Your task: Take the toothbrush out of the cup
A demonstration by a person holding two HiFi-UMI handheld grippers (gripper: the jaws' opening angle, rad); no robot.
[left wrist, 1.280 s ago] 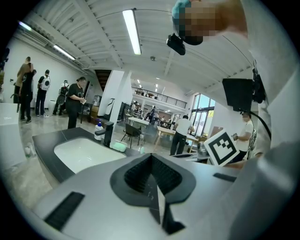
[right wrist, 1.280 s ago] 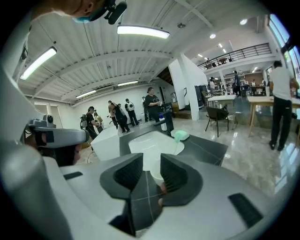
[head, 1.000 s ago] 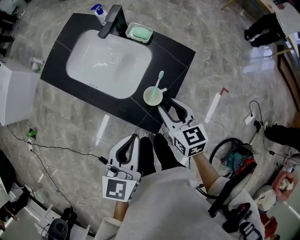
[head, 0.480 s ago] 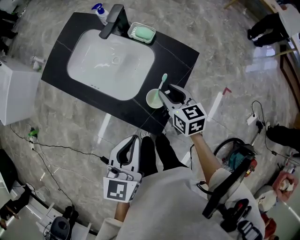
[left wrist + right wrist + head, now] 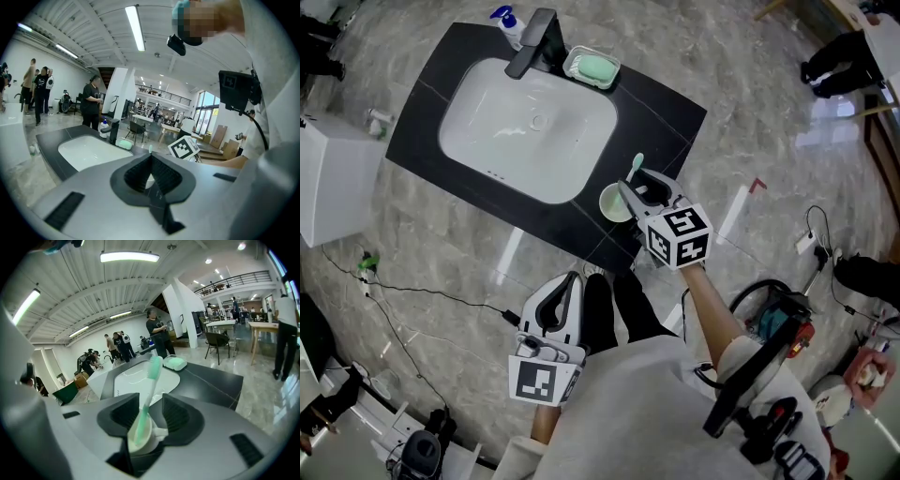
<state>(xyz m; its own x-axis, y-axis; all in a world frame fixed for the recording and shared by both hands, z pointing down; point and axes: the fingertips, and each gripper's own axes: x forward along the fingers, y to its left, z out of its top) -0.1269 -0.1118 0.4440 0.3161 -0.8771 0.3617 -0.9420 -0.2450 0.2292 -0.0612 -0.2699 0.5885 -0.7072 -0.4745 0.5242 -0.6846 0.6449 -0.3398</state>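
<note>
Green toothbrush (image 5: 146,397) rises between jaws of right gripper (image 5: 150,401); cup (image 5: 143,439) half-hidden.

Bare black counter (image 5: 666,108) behind and right of the cup (image 5: 614,202), sink (image 5: 525,127) open to its left, faucet (image 5: 534,42) and soap dish (image 5: 592,67) well apart at the back; toothbrush (image 5: 635,171) stands between the right gripper's (image 5: 639,187) parted jaws.

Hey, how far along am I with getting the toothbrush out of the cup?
Done: the right gripper is lined up at the cup, its fingers apart on either side of the toothbrush. In hand: nothing gripped yet; the toothbrush stands in the cup on the black counter. Left: close on the handle and lift it out. The left gripper is shut and empty, away from the cup.
</note>
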